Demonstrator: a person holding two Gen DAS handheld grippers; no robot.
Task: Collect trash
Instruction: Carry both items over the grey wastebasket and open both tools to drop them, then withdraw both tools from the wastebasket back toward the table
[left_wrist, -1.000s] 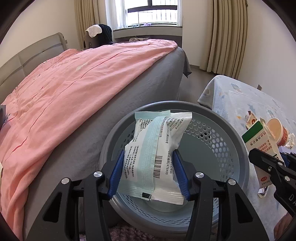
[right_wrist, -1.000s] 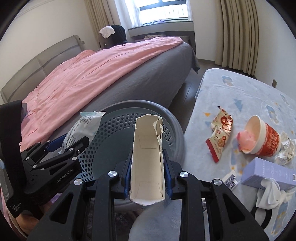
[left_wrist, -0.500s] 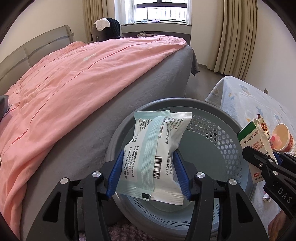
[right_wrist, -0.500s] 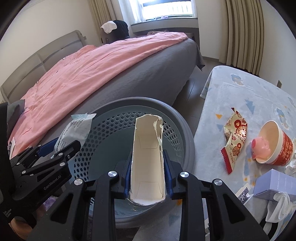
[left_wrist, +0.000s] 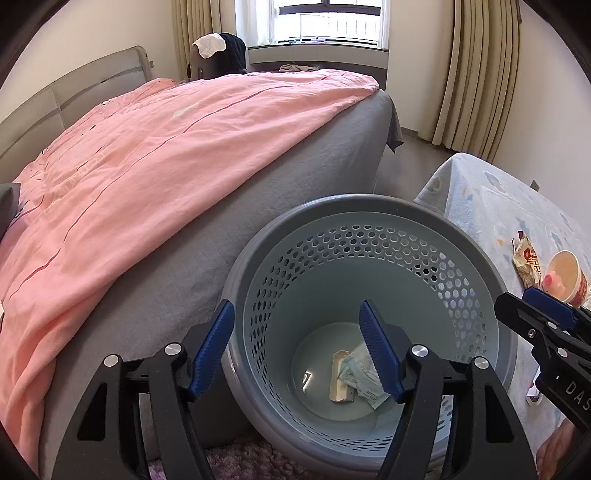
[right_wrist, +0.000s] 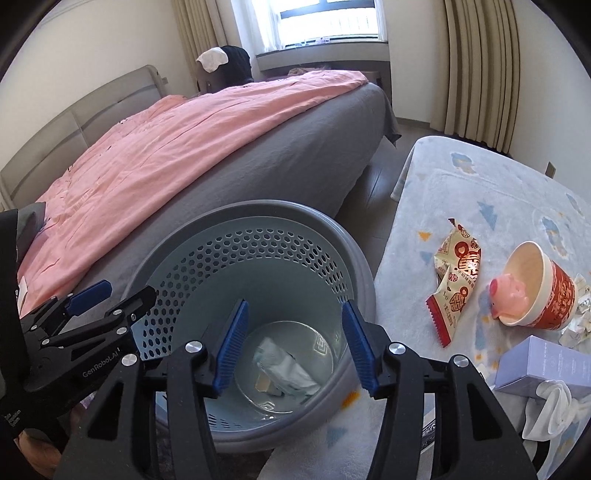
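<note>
A grey perforated waste basket (left_wrist: 373, 206) (right_wrist: 354, 258) stands on the floor between the bed and a low table. At its bottom lie a white and green packet (left_wrist: 360, 376) (right_wrist: 286, 367) and a cream carton (left_wrist: 340, 376) (right_wrist: 263, 384). My left gripper (left_wrist: 297, 336) hangs over the basket's left rim, its jaws opening with nothing between them. My right gripper (right_wrist: 291, 336) hangs over the basket's right side, its jaws also opening and empty. On the table lie a red and cream snack wrapper (right_wrist: 456, 280) (left_wrist: 526, 254) and a red paper cup (right_wrist: 541, 295) (left_wrist: 567, 273) with a pink pig-shaped thing in it.
A bed with a pink cover (left_wrist: 147, 155) and grey sheet borders the basket on the left. The table's pale patterned cloth (right_wrist: 461, 184) also carries a lilac box (right_wrist: 543, 365), white cloth (right_wrist: 550, 402) and crumpled paper (right_wrist: 578, 317). Curtains (left_wrist: 476, 74) hang at the back.
Both grippers have opened. The packet has dropped from the left one and the carton from the right one, and both now lie at the basket's bottom.
</note>
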